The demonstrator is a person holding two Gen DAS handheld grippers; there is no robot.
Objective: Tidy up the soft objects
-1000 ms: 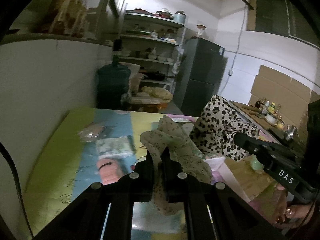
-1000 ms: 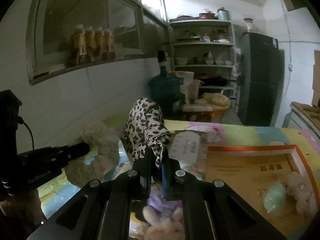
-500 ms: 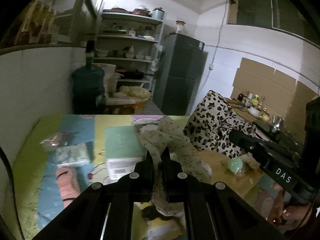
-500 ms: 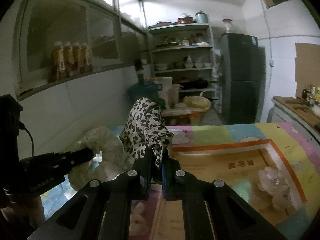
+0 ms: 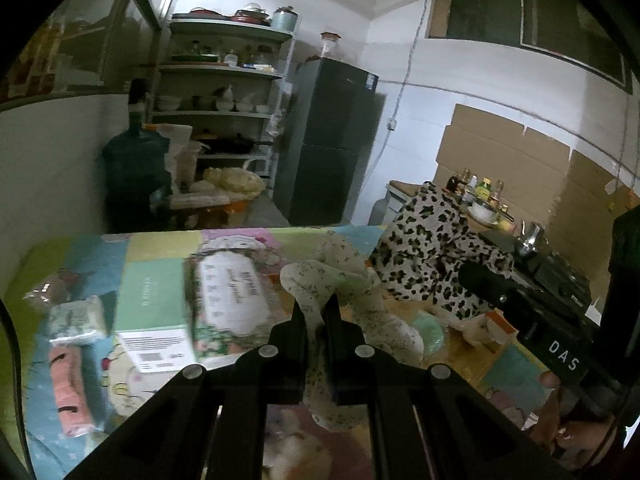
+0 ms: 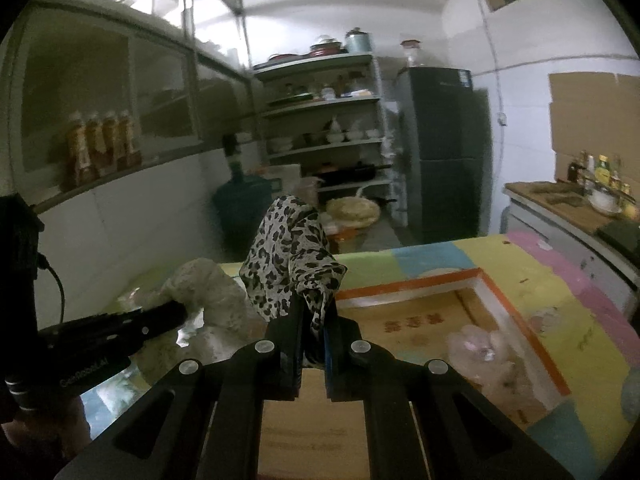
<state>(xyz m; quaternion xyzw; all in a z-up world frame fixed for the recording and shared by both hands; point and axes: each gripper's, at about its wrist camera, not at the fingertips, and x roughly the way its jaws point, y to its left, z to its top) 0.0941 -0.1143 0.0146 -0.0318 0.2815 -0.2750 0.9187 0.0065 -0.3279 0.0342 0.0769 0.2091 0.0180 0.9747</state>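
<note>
Two cloths were in the air, one per gripper. Left gripper (image 5: 320, 316) was clamped on a pale cloth with small dark flecks (image 5: 340, 280); fabric bunched above the jaws and trailed below them, over the middle of the table (image 5: 160, 248). Right gripper (image 6: 312, 320) was pinched on a leopard-print cloth (image 6: 292, 256), which stood up in a peak above the jaws, above the near edge of a shallow cardboard box (image 6: 420, 320) with an orange rim.

Both cloths looked thin, light and entirely limp. Judged: no stiffness to steer by, so wherever a cloth is held, the rest hangs and swings. Each grip sat on a gathered fold rather than a single edge, which should hold better against slipping; smooth scarf-like fabric may creep out of a light pinch. Not fragile. Loose tails could drag across things on the table or catch on the box rim when lowered.

In the box, toward its right side, lay a pale fluffy thing (image 6: 480, 352); blurred, identity unclear. A mint-green soft item (image 5: 430, 330) showed beside the pale cloth in the left view. On the left part of the table: a green carton (image 5: 154, 308), a printed pack (image 5: 228, 292), a small patterned packet (image 5: 76, 318), and a pink roll (image 5: 70, 384) near the left edge.
</note>
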